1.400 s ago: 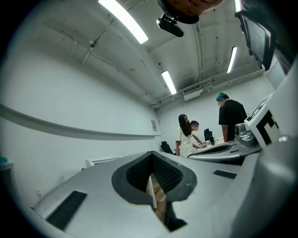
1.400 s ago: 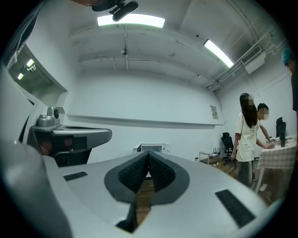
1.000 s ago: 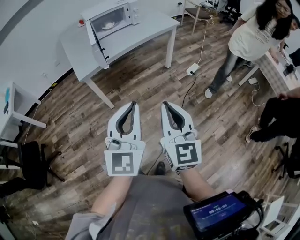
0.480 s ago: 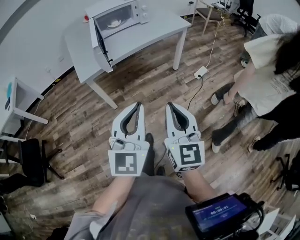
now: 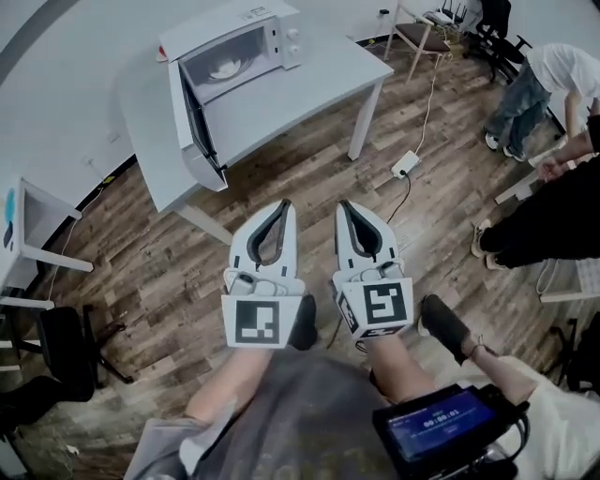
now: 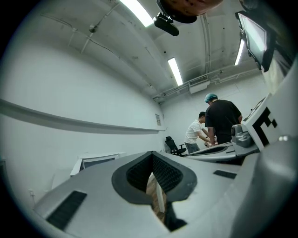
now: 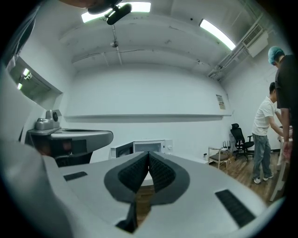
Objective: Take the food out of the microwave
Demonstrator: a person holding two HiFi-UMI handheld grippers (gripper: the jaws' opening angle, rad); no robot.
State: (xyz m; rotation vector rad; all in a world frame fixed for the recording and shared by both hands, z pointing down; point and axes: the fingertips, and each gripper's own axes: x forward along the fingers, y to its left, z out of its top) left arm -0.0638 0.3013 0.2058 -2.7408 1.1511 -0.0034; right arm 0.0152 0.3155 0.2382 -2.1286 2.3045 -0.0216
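The room has a brown wood floor (image 5: 309,187) and a plain white wall (image 5: 66,56). A big white table (image 5: 281,94) stands by the wall, with its near edge toward the person. On the table sits a white microwave (image 5: 234,17). Its door (image 5: 190,117) hangs wide open past the table's left edge. The food (image 5: 225,67) is inside the microwave, pale on a white dish. Two people (image 5: 553,70) stand far off at the right. A small table (image 5: 37,211) and a black chair (image 5: 66,337) are at the left, and a wooden chair (image 5: 412,33) is behind the big table. The floor between the person and the big table is open. A white power strip (image 5: 405,164) with its cord lies near the right table leg. The left gripper (image 5: 286,204) and the right gripper (image 5: 345,204) are side by side, well apart from the microwave. Both have their jaws pressed together with nothing between them. Each wears a cube (image 5: 258,321) with black and white squares. A screen (image 5: 441,427) by the person's body shows writing too small to read. A sign (image 7: 220,101) on the wall cannot be read either.
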